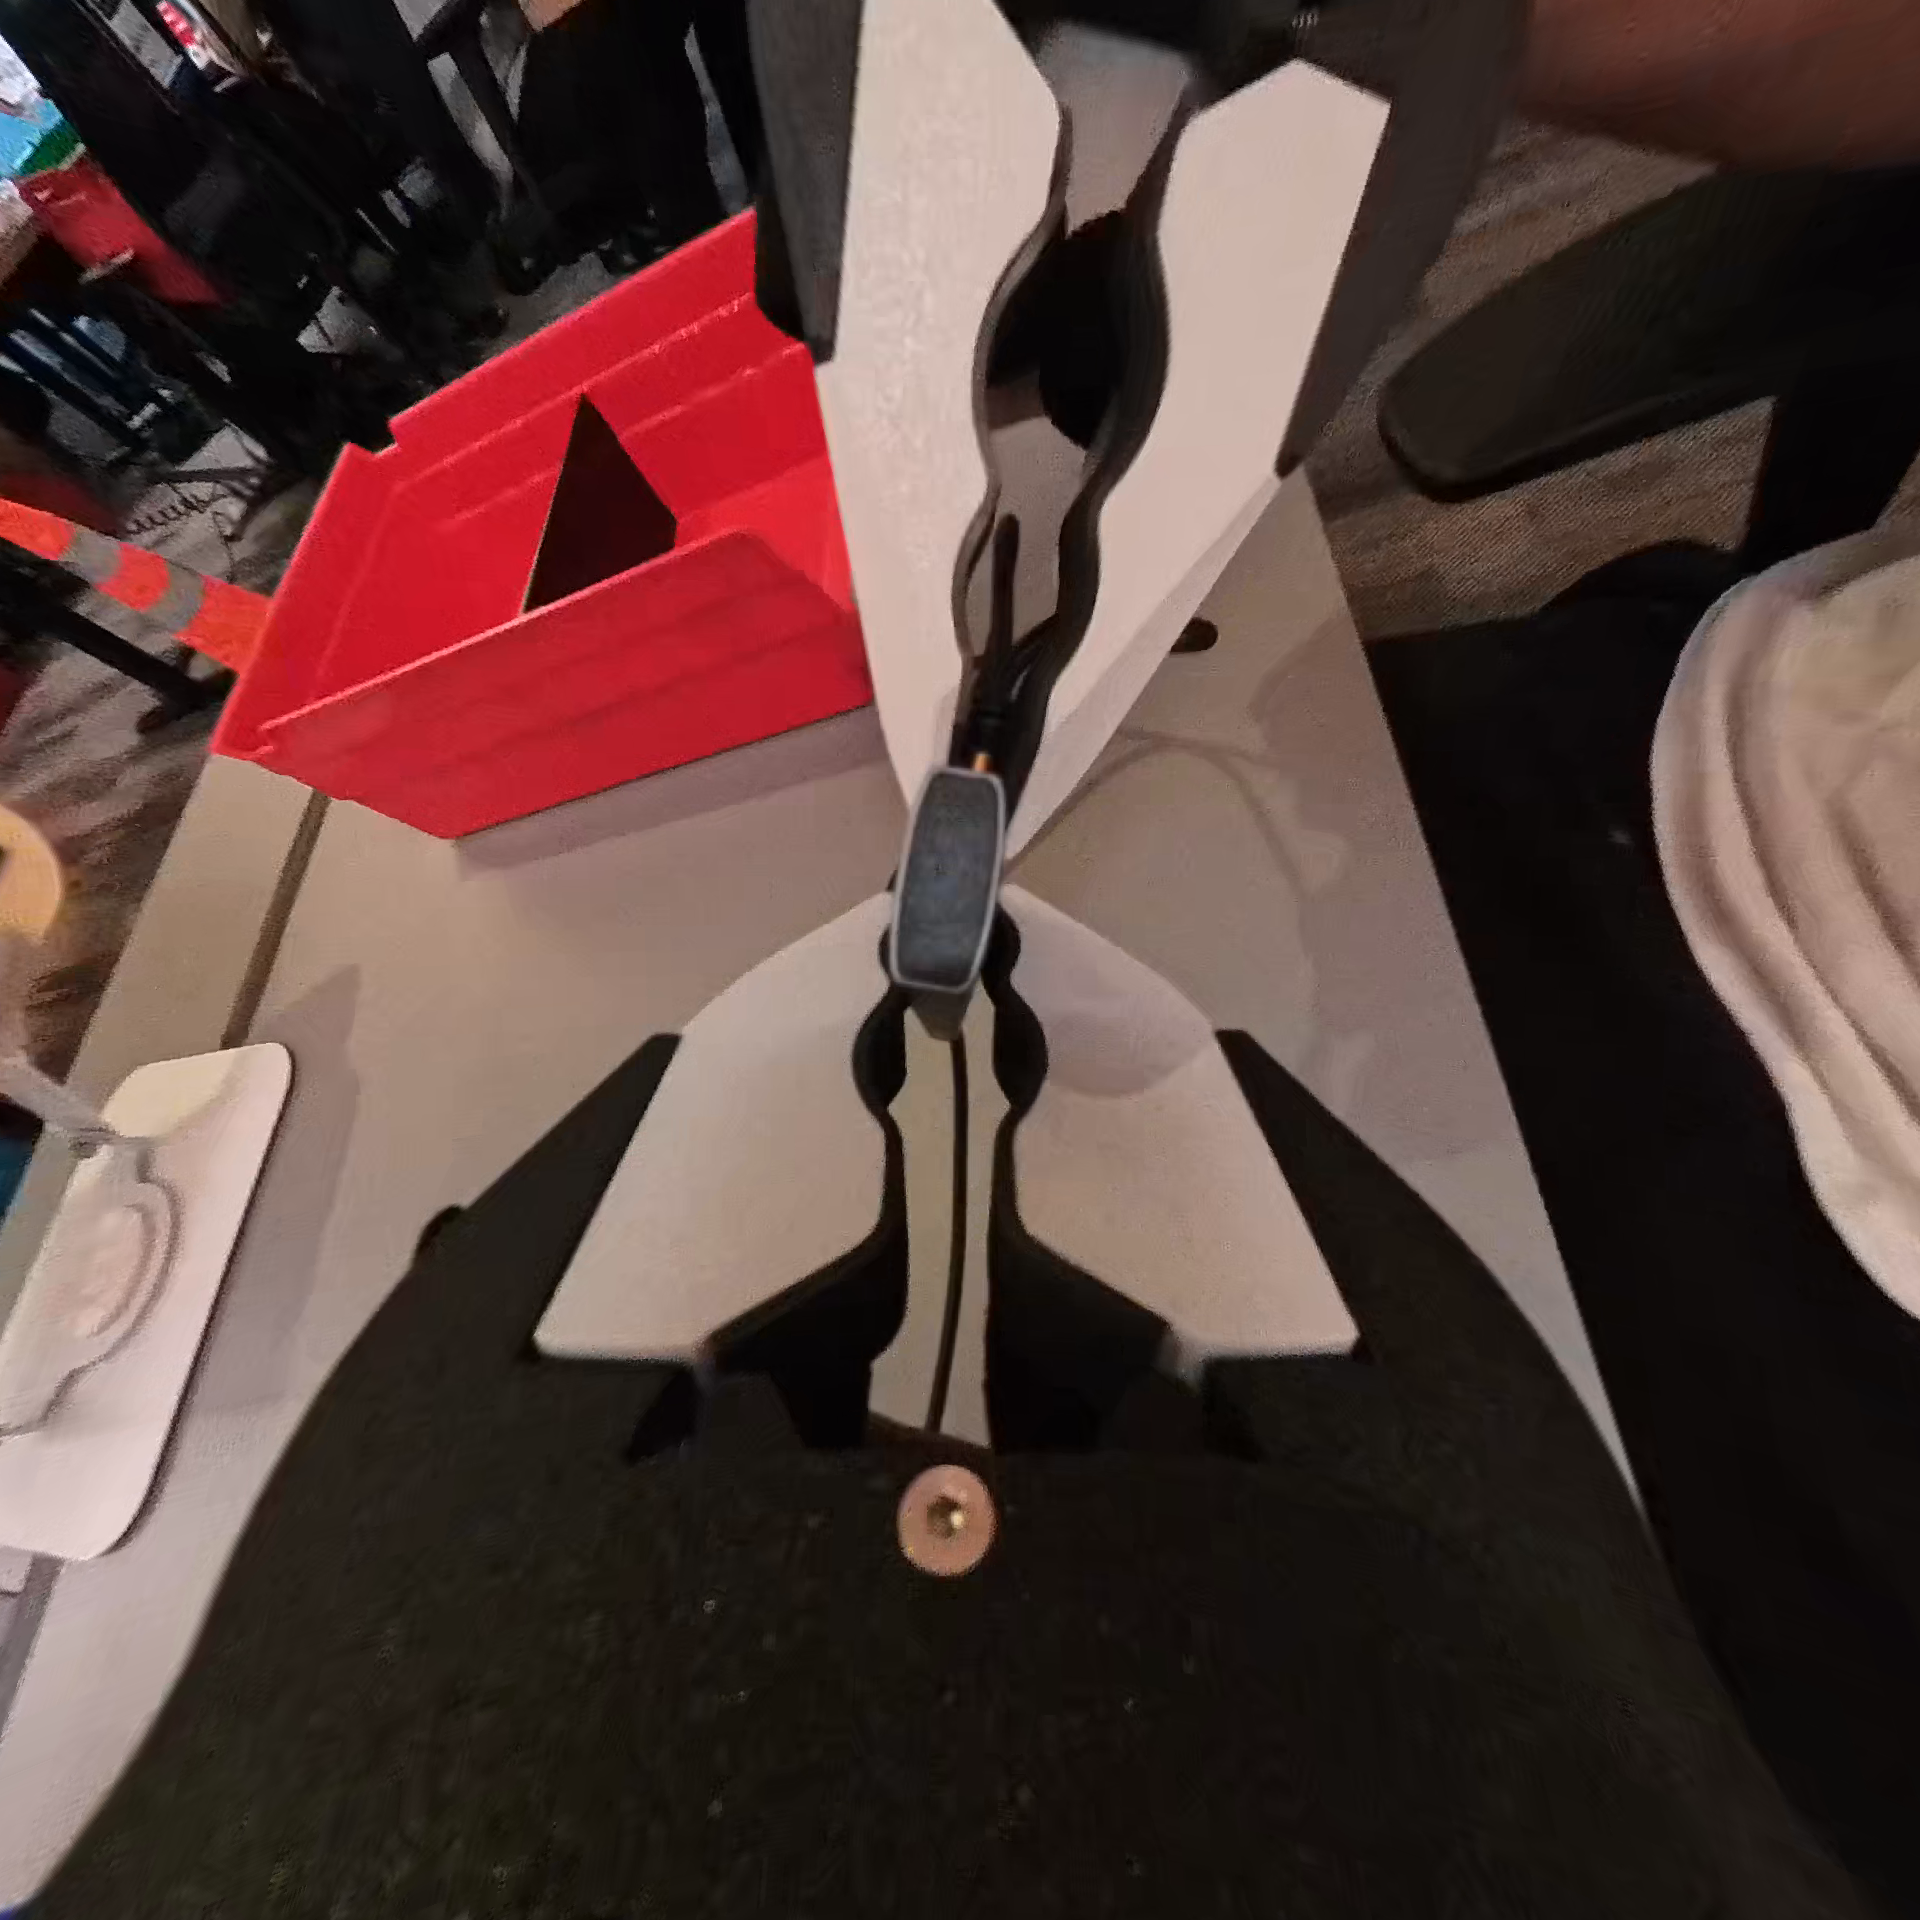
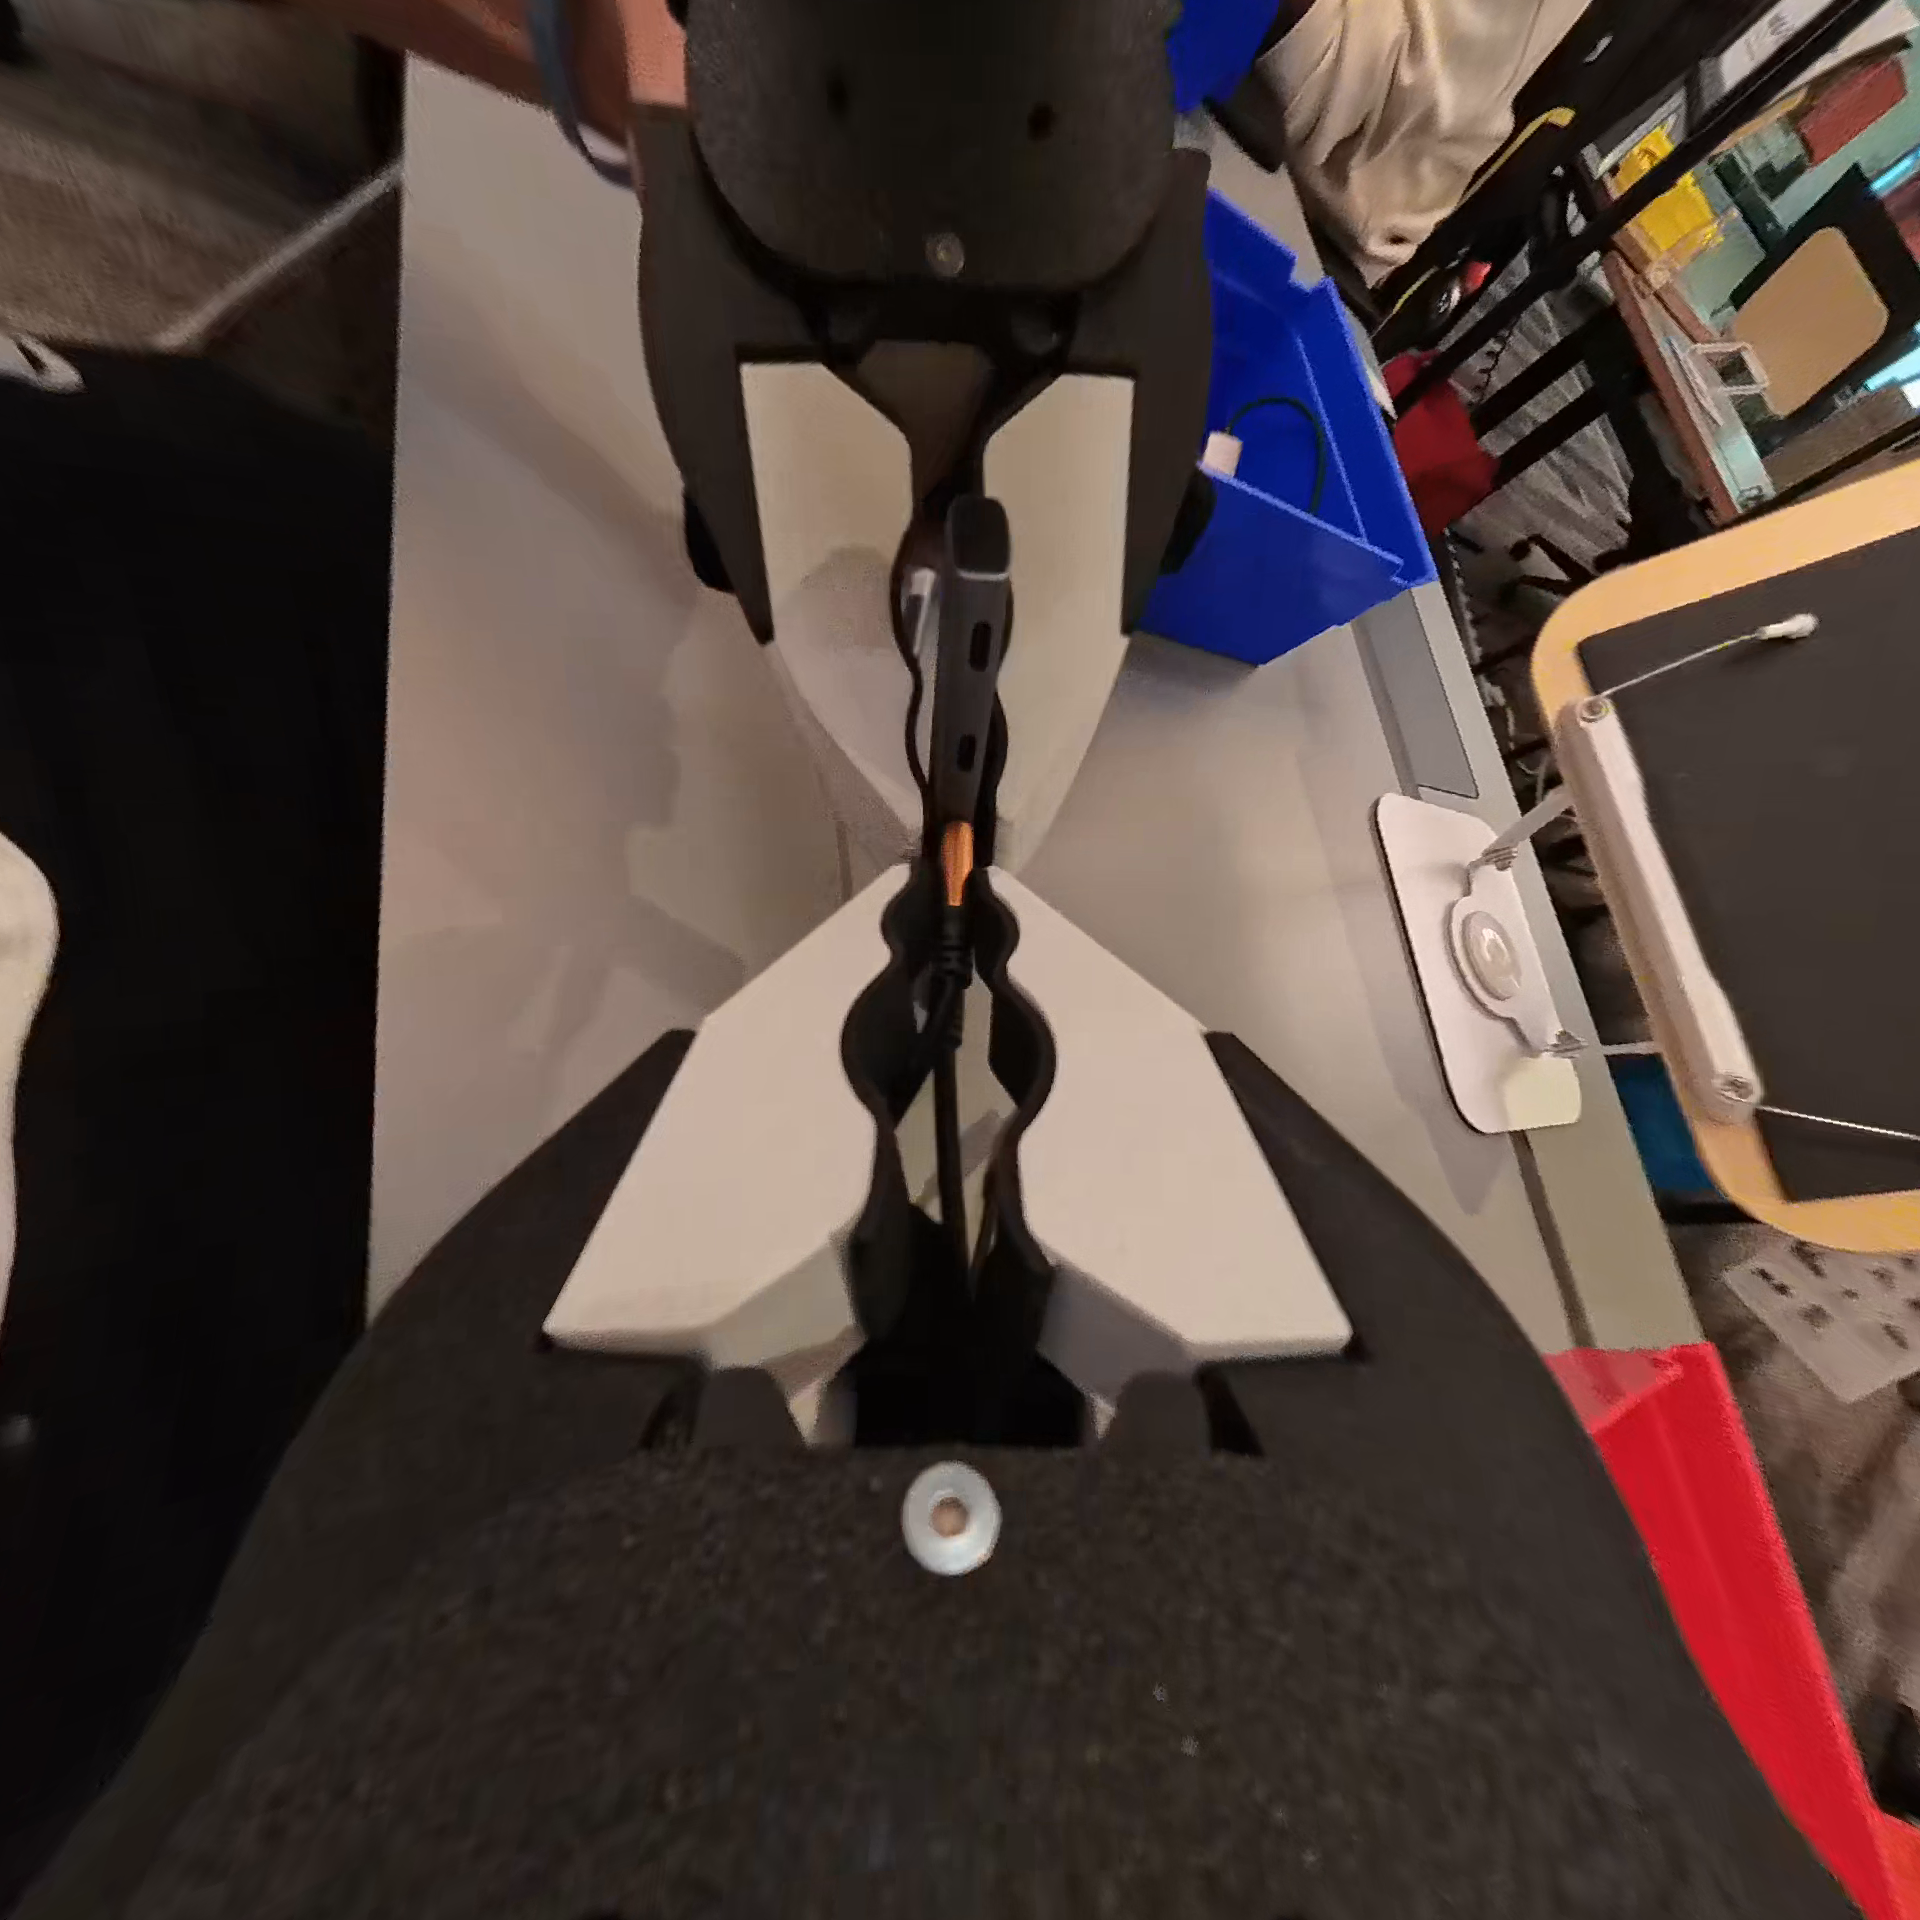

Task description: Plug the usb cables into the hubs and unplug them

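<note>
My left gripper (image 1: 940, 940) is shut on one end of a small dark grey adapter block (image 1: 945, 883) and holds it above the white table (image 1: 540, 987). My right gripper (image 2: 951, 883) faces it tip to tip. It is shut on a black cable plug with an orange collar (image 2: 956, 852) that meets the block's far end. In the right wrist view the block (image 2: 971, 644) stands edge-on, ports showing, in the left gripper (image 2: 961, 821). In the left wrist view the right gripper (image 1: 977, 758) comes in from the top. A black cable (image 2: 948, 1132) trails back between the right fingers; another thin black cable (image 1: 951, 1195) runs back between the left fingers.
A red bin (image 1: 540, 665) stands on the table at far left of the left wrist view; its corner (image 2: 1714, 1558) shows lower right in the right one. A blue bin (image 2: 1278, 520) holds a cable. A white pad with a clear fixture (image 2: 1475, 956) lies near the table edge. The grippers are tip to tip, or close to it.
</note>
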A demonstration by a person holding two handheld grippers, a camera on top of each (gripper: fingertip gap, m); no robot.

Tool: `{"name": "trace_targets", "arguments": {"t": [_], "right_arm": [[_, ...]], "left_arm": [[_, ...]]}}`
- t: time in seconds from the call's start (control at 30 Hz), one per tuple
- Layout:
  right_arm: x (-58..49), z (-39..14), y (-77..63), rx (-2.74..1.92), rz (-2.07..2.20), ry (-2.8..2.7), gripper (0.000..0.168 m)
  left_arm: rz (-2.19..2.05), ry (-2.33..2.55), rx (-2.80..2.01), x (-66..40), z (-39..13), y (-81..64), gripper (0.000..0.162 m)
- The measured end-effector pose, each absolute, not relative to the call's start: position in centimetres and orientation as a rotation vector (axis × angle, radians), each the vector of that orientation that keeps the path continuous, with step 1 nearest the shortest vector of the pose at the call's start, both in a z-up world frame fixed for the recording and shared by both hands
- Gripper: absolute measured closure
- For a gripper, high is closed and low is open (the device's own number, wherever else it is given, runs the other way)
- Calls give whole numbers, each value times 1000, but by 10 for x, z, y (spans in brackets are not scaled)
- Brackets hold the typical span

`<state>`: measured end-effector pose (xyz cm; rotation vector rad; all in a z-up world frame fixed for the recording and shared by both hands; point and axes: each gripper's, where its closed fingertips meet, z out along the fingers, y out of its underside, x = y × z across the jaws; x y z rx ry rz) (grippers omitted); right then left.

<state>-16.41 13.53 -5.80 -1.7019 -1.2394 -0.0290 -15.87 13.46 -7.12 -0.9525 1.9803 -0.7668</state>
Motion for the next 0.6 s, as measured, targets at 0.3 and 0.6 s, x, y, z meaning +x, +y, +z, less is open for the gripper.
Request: {"name": "trace_targets", "arguments": {"t": [0.3,0.6], "right_arm": [[-143,-40,148,-1721,83,-838,156],[-124,-83,157,-1739,745,-274,139]], "left_arm": [[-368,1641,-766,-131,-77,180,152],[-231,1390,-435,-110,-75,182,152]]}}
